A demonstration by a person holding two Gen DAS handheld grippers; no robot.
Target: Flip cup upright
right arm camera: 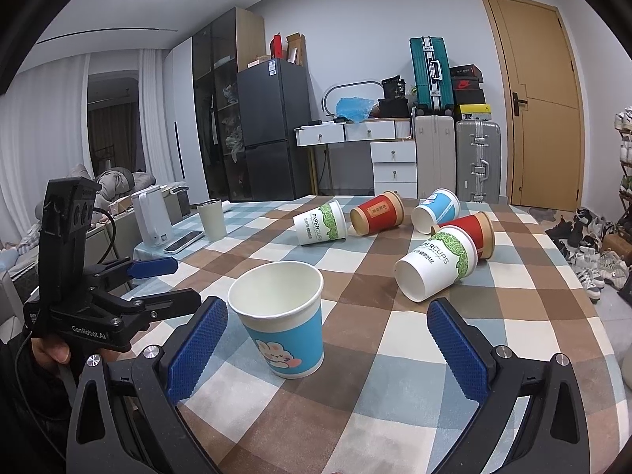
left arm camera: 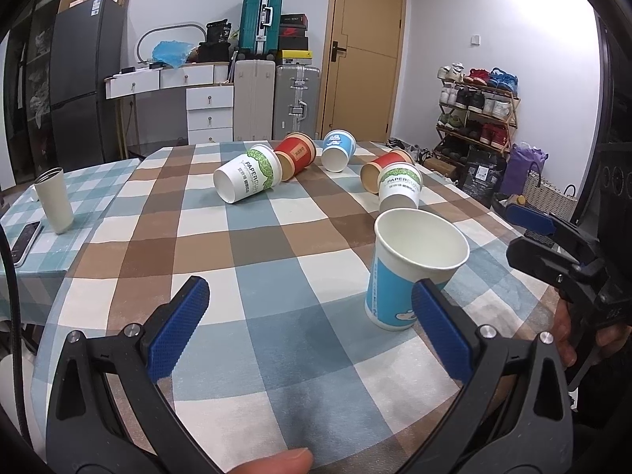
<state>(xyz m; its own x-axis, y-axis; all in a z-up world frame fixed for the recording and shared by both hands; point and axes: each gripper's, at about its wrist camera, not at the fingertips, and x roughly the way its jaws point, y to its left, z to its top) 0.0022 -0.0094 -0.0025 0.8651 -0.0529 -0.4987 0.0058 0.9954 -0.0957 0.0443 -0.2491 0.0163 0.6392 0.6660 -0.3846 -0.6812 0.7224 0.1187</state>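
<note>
A blue paper cup (left arm camera: 410, 268) (right arm camera: 282, 318) stands upright, mouth up, on the checked tablecloth (left arm camera: 252, 245) (right arm camera: 395, 375). Several other paper cups lie on their sides farther back: a green-and-white one (left arm camera: 247, 177) (right arm camera: 320, 223), a red one (left arm camera: 296, 155) (right arm camera: 377, 213), a blue one (left arm camera: 337, 150) (right arm camera: 434, 211), a second red one (left arm camera: 385, 170) (right arm camera: 472, 233) and a second green-and-white one (left arm camera: 399, 189) (right arm camera: 436, 262). My left gripper (left arm camera: 312, 330) (right arm camera: 158, 282) is open and empty, left of the upright cup. My right gripper (right arm camera: 328, 345) (left arm camera: 525, 233) is open and empty; the upright cup stands between its fingers, near the left one.
A cream tumbler (left arm camera: 53, 201) (right arm camera: 212, 219) and a phone (left arm camera: 25, 241) (right arm camera: 183, 241) sit at the table's left side, with a white kettle (right arm camera: 152, 217) beyond. Suitcases, drawers and a fridge stand behind the table; a shoe rack (left arm camera: 478, 110) is at the right.
</note>
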